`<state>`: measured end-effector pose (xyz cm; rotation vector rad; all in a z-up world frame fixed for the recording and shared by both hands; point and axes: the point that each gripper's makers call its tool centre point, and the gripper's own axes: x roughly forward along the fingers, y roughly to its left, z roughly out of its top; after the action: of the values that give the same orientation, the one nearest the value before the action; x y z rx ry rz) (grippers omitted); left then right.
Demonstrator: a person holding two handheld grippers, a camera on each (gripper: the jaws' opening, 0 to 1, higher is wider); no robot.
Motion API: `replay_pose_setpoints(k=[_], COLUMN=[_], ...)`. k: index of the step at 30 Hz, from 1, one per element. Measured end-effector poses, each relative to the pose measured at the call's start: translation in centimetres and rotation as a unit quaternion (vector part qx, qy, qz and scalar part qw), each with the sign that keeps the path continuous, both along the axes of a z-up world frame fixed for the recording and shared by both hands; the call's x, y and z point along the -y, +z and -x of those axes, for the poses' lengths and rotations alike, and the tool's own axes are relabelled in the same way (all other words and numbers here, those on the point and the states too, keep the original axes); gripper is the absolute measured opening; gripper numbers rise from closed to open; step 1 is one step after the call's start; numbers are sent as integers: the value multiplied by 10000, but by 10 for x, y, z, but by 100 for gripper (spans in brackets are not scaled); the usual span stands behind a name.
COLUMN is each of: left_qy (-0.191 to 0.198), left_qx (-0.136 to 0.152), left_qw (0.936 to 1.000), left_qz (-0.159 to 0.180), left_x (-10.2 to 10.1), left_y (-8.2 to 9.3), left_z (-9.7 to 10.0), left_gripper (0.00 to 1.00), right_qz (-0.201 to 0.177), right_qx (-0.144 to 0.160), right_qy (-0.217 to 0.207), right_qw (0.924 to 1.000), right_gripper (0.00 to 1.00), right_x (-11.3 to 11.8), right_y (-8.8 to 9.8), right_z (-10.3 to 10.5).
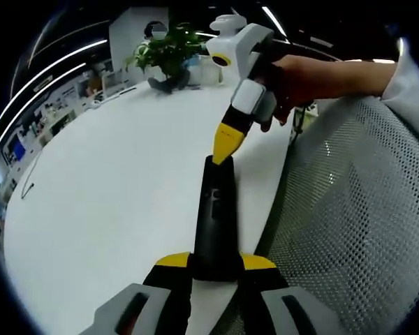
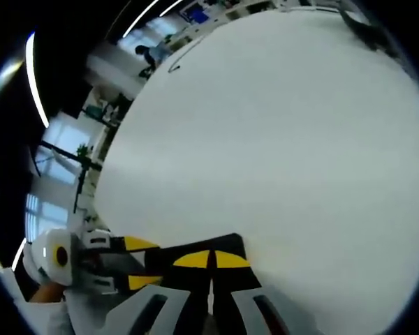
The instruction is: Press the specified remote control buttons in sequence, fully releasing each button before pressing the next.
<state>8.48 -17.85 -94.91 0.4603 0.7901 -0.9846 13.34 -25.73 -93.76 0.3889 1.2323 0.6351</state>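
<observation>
In the left gripper view, a thin dark cable [image 1: 29, 183] lay on the white table [image 1: 112, 188] far off to the left of the left gripper [image 1: 215, 263]. Ahead of it and to the left, at the table's far end, stood a potted plant [image 1: 169, 56]. The left gripper's yellow-tipped jaws were clamped on the near end of the black remote control [image 1: 217, 220], which stretched straight ahead from them over the table near its right edge. At the remote's far end the right gripper [image 1: 226, 146] came down from the upper right, its yellow tips drawn together and touching the remote's top face. A hand [image 1: 293, 80] held that gripper from behind. To the right of the left gripper ran the grey mesh back of a chair [image 1: 356, 209].

In the right gripper view, the left gripper [image 2: 136, 262] showed at the lower left, its yellow tips on either side of the remote control [image 2: 188, 252], with part of a hand [image 2: 45, 293] below it. Just right of that, the right gripper's [image 2: 211, 259] own yellow tips sat together, pressed against the remote's dark face. Beyond and to the right spread the table [image 2: 286, 139], and at its far edge lay the cable [image 2: 185, 54].
</observation>
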Motion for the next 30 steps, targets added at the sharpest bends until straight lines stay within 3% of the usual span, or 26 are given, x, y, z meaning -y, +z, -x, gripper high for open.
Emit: replay_pose_setpoints(k=[10, 24, 30], left_qy=[-15, -70, -110], left_qx=[6, 28, 44], left_qw=[10000, 10000, 9999], left_qz=[6, 30, 45], left_x=[0, 1, 3], left_y=[0, 0, 0], left_z=[0, 0, 1], left_gripper=[24, 24, 24], right_qz=[-138, -46, -123], right_qx=[-178, -162, -479], right_qy=[-116, -47, -9], right_qw=[9997, 9998, 9988], right_gripper=[0, 0, 0], right_x=[1, 1, -2], right_y=[0, 1, 0], right_z=[0, 0, 7])
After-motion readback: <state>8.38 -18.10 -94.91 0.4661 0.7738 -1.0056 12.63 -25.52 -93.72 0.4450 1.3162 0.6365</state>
